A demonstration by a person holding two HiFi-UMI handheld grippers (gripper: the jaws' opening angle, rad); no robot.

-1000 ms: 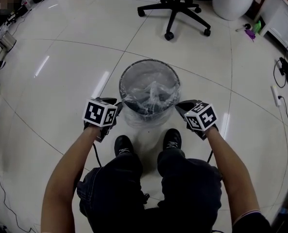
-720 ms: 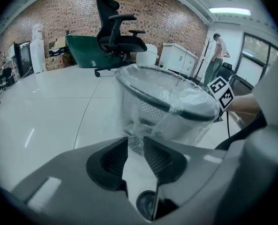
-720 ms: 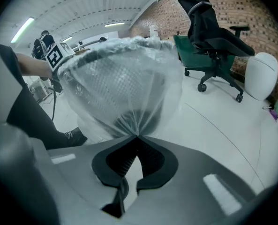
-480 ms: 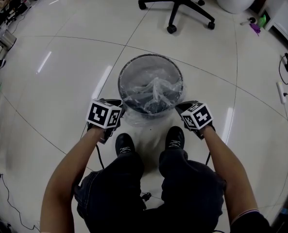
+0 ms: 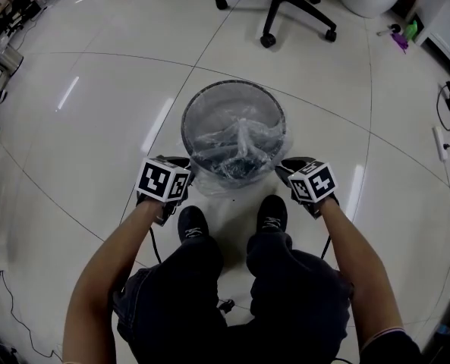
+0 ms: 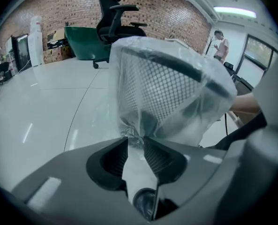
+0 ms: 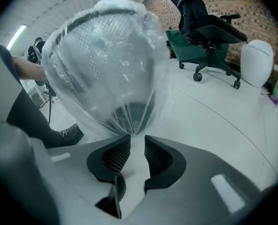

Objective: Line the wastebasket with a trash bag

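The black mesh wastebasket (image 5: 198, 105) stands on the floor in front of the person's feet, and a clear trash bag (image 5: 240, 139) is draped into it and over its rim. My left gripper (image 5: 184, 165) is at the basket's near left side. Its jaws have just been closing a little, and a crumpled bunch of bag film (image 6: 129, 134) is pinched between its tips (image 6: 133, 137). At the near right side, my right gripper (image 5: 284, 167) has just been opening. Its jaws (image 7: 137, 137) stand apart, and stretched bag film (image 7: 129, 111) gathers just ahead of them.
A black office chair (image 5: 278, 10) stands beyond the basket. The person's black shoes (image 5: 190, 222) (image 5: 270, 217) are right behind it. Cables and a power strip (image 5: 437, 142) lie at the right. A person (image 6: 219, 41) stands far off in the left gripper view.
Both grippers have sunk a little beside the basket's near rim, and the bag film sits lower over the basket's outside. The basket has stayed in place.
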